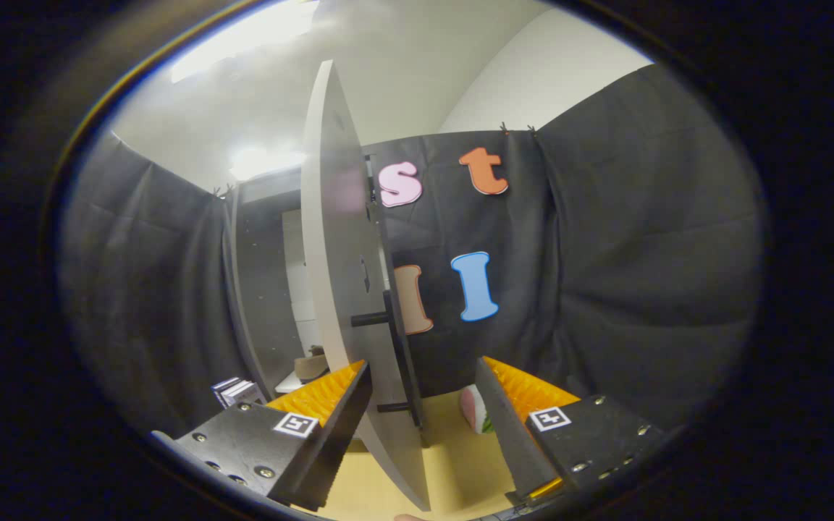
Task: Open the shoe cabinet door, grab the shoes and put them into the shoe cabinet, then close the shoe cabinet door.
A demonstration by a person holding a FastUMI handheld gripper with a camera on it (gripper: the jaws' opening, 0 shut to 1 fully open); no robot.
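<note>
The white cabinet door (337,253) stands swung open and I see it nearly edge-on, running down between my fingers. Its black bar handle (397,340) sits on the door's right face, just beyond the fingertips. My gripper (423,365) is open, with wide-apart fingers straddling the door's lower part; the left finger (337,416) lies close against the door. A pink, white and green shoe (473,411) rests on the floor just beyond the right finger (504,420). Left of the door, the dark cabinet interior (272,289) shows a tan object (310,365), perhaps a shoe, on a white shelf (288,382).
The floor (453,463) is pale wood. A small stack of striped boxes or books (236,391) sits low at the left by the cabinet. Black cloth walls close the booth left, behind and right.
</note>
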